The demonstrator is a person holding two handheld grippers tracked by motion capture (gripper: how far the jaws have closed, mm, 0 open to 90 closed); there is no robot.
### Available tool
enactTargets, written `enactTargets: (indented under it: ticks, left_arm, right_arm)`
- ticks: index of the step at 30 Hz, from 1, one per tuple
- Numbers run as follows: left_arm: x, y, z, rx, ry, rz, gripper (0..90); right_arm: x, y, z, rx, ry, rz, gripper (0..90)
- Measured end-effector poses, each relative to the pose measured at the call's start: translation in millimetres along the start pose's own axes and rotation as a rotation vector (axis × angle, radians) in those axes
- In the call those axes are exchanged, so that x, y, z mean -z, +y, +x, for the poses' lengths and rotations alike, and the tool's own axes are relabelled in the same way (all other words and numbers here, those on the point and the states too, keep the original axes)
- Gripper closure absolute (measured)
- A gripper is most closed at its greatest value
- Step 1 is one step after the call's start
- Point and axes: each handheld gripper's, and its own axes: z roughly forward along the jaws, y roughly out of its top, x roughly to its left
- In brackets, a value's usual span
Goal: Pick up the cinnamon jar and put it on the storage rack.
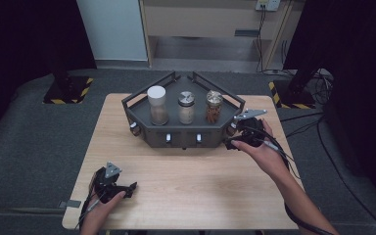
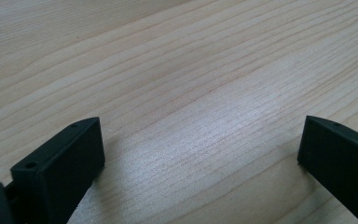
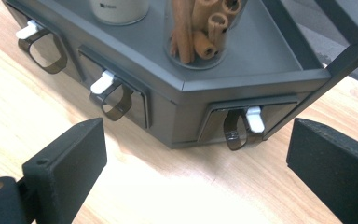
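Note:
A dark grey spice rack stands at the back middle of the wooden table. On its tray stand a white-lidded jar, a metal-lidded jar and a cinnamon-stick jar. Small drawers with white tabs and brown loop handles line its front. My right gripper is open at the rack's right corner, its jaws either side of the rightmost drawer handle, a little short of it. The cinnamon-stick jar stands just above that drawer. My left gripper rests open on the table's near left, over bare wood.
Two more drawer handles sit along the rack's front. The rack's thin rail rises at its right corner. Black cables trail from both grippers. Grey carpet surrounds the table, with stand bases marked by yellow-black tape at the back.

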Motion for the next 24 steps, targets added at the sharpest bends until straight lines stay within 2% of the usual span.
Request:
enactTargets:
  ticks: [12,24]
  left_arm:
    - [0.0,0.0,0.0,0.0,0.0,0.0,0.0]
    - [0.0,0.0,0.0,0.0,0.0,0.0,0.0]
  right_arm:
    - [0.3,-15.2,2.6,0.015,0.005,0.026,4.9]
    - [0.4,-29.8,8.4,0.016,0.031,0.034,4.8]
